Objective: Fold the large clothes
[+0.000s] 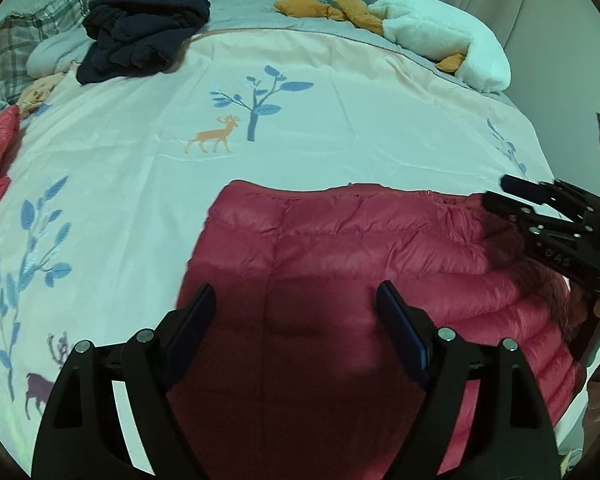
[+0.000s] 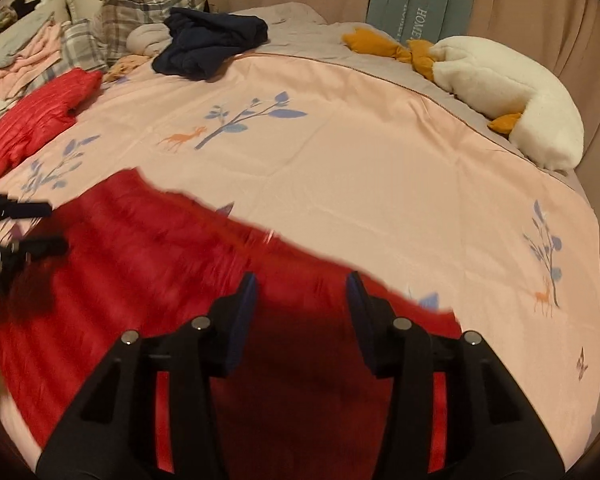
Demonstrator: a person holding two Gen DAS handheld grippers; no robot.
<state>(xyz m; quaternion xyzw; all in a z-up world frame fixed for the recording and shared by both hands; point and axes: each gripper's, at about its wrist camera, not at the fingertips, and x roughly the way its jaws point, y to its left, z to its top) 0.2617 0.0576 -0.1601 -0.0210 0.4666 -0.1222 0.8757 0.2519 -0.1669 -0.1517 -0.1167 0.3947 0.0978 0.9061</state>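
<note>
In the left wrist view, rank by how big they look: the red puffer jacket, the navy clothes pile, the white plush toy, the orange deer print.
1. Red puffer jacket, though it lies nearest the camera, which inflates it.
2-3. Navy clothes pile and white plush toy: too alike to rank.
4. Orange deer print, clearly smallest.
</note>
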